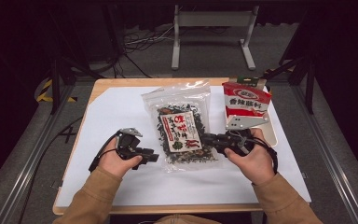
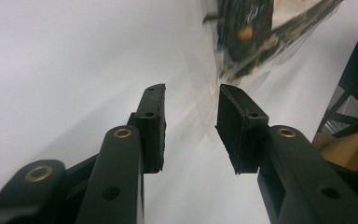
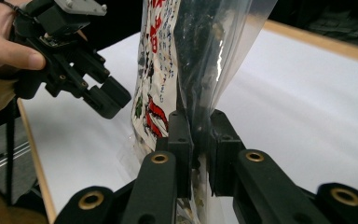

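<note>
A clear bag of dark dried food (image 1: 182,126) with a red and white label sits at the middle of the white-covered table (image 1: 121,112). My right gripper (image 1: 205,138) comes in from the right and is shut on the bag's lower right edge. The right gripper view shows the plastic of the bag (image 3: 200,56) pinched between that gripper's (image 3: 196,121) jaws. My left gripper (image 1: 153,157) stands open by the bag's lower left corner. In its own view the left gripper (image 2: 191,93) holds nothing, and the bag (image 2: 261,37) lies just beyond its tips.
A red and white snack packet (image 1: 245,100) stands at the back right, on a pale tray (image 1: 271,130) near the table's right edge. Bare white sheet lies to the left and along the front. Beyond the table are cables and a metal stand on the floor.
</note>
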`<state>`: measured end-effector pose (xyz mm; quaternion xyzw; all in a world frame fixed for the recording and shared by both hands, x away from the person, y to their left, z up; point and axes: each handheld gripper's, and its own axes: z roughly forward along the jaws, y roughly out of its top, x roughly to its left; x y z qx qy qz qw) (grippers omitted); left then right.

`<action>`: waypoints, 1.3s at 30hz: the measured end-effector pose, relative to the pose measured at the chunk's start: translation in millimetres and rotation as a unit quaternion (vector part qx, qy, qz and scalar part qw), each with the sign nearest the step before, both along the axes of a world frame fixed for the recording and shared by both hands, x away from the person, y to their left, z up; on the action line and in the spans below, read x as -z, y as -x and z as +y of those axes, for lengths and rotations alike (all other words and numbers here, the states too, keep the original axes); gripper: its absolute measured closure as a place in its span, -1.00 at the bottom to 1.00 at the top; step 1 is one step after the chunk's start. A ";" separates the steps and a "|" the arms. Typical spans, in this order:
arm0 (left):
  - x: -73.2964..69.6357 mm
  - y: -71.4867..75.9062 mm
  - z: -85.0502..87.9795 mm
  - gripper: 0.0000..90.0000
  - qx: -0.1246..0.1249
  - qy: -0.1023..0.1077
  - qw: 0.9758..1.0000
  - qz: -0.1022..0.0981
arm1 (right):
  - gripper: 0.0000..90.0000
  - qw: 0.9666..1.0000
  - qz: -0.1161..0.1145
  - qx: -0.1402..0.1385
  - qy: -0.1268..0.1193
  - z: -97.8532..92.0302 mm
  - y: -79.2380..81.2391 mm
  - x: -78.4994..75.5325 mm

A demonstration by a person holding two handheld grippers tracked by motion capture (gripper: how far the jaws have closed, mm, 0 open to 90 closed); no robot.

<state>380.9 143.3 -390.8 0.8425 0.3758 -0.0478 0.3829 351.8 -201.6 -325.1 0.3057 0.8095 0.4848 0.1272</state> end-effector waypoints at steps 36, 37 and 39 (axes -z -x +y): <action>-3.1 -8.5 51.7 0.30 -0.068 0.030 0.997 -0.017 | 0.85 0.976 -0.170 0.120 -0.061 -65.5 20.9 -56.3; -3.3 -8.5 53.1 0.30 -0.070 0.030 0.997 -0.017 | 0.85 0.975 -0.174 0.125 -0.062 -67.3 21.0 -57.0; -3.5 -8.3 54.6 0.30 -0.072 0.032 0.997 -0.018 | 0.85 0.974 -0.178 0.128 -0.061 -69.8 20.7 -57.7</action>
